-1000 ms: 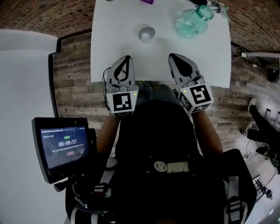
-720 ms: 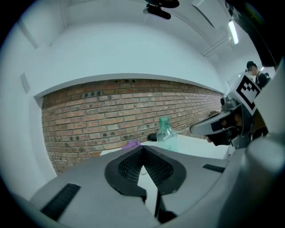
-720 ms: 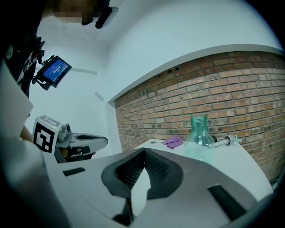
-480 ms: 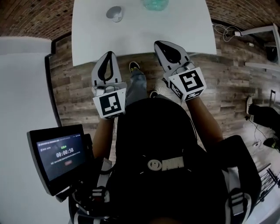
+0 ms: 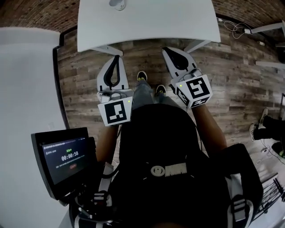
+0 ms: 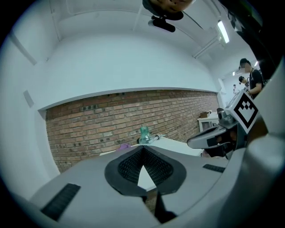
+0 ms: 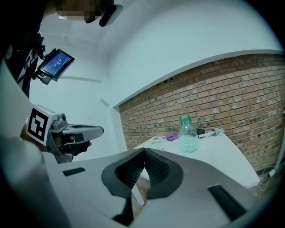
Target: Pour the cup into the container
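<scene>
A small grey cup (image 5: 117, 4) stands on the white table (image 5: 151, 22) at the top edge of the head view. The container, a clear green-tinted bottle (image 7: 187, 133), stands upright further back on the table; the left gripper view also shows the bottle (image 6: 144, 135). My left gripper (image 5: 117, 59) and right gripper (image 5: 168, 50) hang over the wooden floor, short of the table's near edge, apart from cup and bottle. Both are shut and hold nothing: the left gripper (image 6: 143, 148) and the right gripper (image 7: 143, 150) each show their tips meeting.
A purple item (image 7: 170, 136) and a pen-like object (image 7: 209, 132) lie near the bottle. A tablet with a running timer (image 5: 64, 158) sits at my lower left. Cables (image 5: 236, 29) trail on the floor at the right. A brick wall (image 6: 111, 120) rises behind the table.
The table has slid up and away in the head view and the bottle has left it. Both grippers, earlier over the table's front edge, are now back over the floor, still shut.
</scene>
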Demonstrator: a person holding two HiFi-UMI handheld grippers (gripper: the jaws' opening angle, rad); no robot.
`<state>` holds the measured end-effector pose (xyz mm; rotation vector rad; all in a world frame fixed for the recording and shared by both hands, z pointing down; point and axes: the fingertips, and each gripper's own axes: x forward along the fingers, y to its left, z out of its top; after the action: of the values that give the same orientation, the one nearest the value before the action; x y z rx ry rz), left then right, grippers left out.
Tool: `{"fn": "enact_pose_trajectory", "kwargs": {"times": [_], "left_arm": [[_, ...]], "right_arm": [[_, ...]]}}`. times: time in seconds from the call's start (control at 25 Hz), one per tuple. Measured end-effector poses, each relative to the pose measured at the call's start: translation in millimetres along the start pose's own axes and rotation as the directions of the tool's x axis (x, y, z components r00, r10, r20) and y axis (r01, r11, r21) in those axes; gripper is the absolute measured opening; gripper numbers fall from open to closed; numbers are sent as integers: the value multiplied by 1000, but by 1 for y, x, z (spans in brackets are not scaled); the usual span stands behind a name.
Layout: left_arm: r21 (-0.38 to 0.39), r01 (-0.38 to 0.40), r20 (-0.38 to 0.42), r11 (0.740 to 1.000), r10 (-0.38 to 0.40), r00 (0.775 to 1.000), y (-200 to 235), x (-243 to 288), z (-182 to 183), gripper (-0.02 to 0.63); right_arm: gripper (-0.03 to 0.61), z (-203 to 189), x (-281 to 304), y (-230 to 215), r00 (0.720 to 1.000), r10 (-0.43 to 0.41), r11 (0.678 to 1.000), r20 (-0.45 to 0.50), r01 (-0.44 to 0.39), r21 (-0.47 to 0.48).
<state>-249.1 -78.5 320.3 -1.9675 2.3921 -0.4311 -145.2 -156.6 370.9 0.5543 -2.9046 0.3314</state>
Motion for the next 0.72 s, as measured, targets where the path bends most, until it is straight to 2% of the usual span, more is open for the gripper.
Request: {"fn": "enact_pose_trajectory", "kwargs": {"times": [0.12, 0.28, 0.52, 0.72], "left_arm": [[-37, 28, -32, 999, -29, 999, -15, -10, -3, 3], [-66, 36, -27, 997, -38, 999, -23, -23, -1, 2], [-104, 33, -46, 994, -38, 998, -14, -49, -11, 2], [-91, 49, -36, 995, -52, 998, -10, -91, -19, 3]], "right_arm": [[-5, -6, -14, 6, 1000, -17, 1000, -3, 17, 9], [-5, -14, -22, 21, 1000, -24, 999, -11, 24, 27], [-5, -23, -26, 54, 999, -6, 1000, -31, 6, 23], [-5, -27, -38, 87, 1000, -15, 1000, -15, 15, 2]]}}
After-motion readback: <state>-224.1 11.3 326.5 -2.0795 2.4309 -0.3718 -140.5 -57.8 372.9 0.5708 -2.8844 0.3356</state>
